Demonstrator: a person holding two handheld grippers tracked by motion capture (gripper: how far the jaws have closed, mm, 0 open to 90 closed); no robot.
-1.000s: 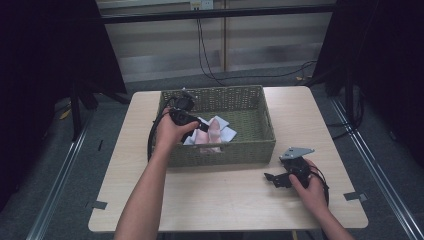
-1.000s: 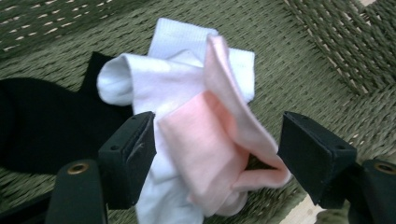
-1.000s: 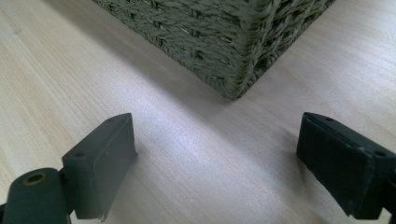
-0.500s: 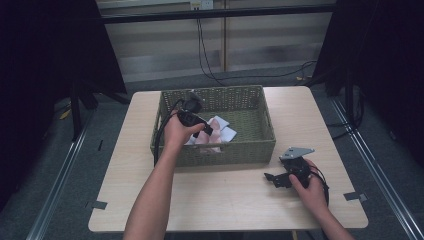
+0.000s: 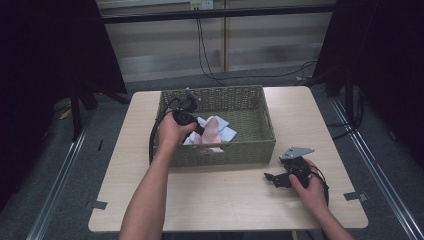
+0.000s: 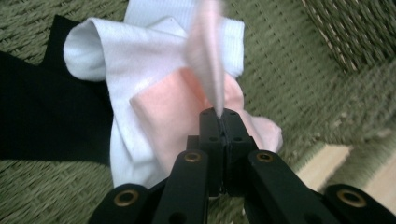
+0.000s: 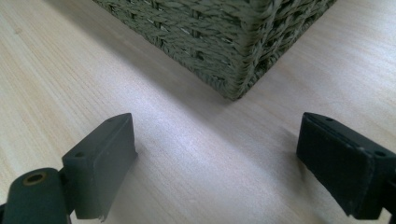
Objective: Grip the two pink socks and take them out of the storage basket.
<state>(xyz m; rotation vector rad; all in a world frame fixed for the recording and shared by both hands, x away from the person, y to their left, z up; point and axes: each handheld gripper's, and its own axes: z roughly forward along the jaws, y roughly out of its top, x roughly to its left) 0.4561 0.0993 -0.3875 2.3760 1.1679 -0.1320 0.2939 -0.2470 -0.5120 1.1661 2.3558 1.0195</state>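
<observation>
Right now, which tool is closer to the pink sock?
Left. The left tool is shut on the pink sock inside the basket; the right tool sits open on the table, outside the basket.

High view: dim overall, dark curtains at both sides nearly black, desk (image 5: pixel 225 200) lit evenly from above w/ soft shadows; pic soft, low detail. Left gripper view: bright, pink cloth (image 6: pixel 205 46) motion-blurred near the top (jaws sharper), basket (image 6: pixel 299 70) weave smeared at right. Right gripper view: sharp weave, broad shadow under the basket on the wood, faint sheen mid-frame, edges slightly stretched.
</observation>
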